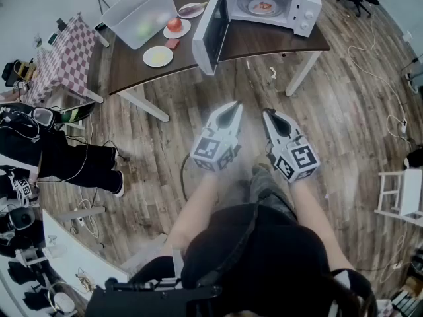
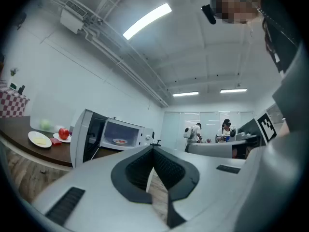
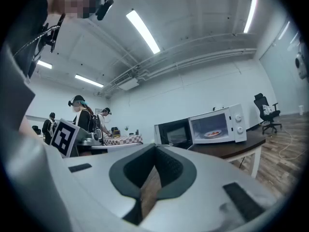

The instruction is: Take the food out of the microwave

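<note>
Food (image 1: pixel 264 6) rests on a plate (image 1: pixel 253 8) inside the microwave (image 1: pixel 305 6), its door (image 1: pixel 210 33) swung open leftward, on the brown table (image 1: pixel 271 41) at 12 o'clock from both grippers, well apart from them. At 11 o'clock on that table stand a clear bin (image 1: pixel 135 15), a plate of yellow food (image 1: pixel 158 56) and a plate with a red fruit (image 1: pixel 176 26). Left gripper (image 1: pixel 235 105) and right gripper (image 1: pixel 266 113) hang side by side over the floor (image 1: pixel 330 124), each with jaws pressed together, nothing between.

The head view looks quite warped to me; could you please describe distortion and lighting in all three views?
Head view: strong fisheye, floor planks curve, lighting even. Left gripper view: round dark vignette, ceiling light strip blown out. Right gripper view: same vignette, light strips glare, microwave reads clearly.
</note>
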A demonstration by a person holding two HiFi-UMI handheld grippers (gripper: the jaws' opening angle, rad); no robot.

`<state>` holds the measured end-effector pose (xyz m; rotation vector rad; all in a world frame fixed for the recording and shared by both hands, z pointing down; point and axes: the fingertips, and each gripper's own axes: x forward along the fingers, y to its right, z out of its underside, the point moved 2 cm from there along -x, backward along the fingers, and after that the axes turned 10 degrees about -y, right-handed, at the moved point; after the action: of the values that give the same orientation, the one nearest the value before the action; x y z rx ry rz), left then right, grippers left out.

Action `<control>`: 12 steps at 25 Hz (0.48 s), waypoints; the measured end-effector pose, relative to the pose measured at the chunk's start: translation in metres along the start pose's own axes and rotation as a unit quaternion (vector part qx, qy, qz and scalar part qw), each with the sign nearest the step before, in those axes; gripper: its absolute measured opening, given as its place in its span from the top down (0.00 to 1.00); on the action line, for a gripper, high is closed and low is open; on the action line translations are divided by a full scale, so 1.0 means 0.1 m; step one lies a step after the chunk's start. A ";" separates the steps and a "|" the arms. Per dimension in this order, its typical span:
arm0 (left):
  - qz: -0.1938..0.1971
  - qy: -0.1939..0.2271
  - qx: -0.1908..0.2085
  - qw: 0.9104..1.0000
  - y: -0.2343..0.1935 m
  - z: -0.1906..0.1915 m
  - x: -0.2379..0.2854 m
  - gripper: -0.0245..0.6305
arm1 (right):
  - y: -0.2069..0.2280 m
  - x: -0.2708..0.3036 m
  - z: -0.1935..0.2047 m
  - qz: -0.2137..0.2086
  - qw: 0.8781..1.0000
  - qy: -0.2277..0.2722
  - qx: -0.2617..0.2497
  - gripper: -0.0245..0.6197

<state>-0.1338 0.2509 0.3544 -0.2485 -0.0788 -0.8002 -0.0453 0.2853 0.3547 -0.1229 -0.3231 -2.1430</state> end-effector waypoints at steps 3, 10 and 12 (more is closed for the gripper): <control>0.008 -0.003 0.001 1.000 -0.01 0.05 0.11 0.96 | 0.08 0.04 0.02 0.002 1.000 -0.001 0.000 0.96; 0.017 -0.004 -0.004 1.000 -0.10 0.06 0.34 0.96 | 0.27 0.21 0.00 0.003 1.000 -0.003 0.000 0.96; 0.019 -0.005 -0.004 1.000 -0.13 0.04 0.42 0.96 | 0.33 0.27 -0.03 0.002 1.000 -0.004 -0.002 0.96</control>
<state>-0.1141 0.2138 0.3682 -0.2610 -0.0801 -0.7610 -0.0328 0.2453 0.3637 -0.1340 -0.3239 -2.1402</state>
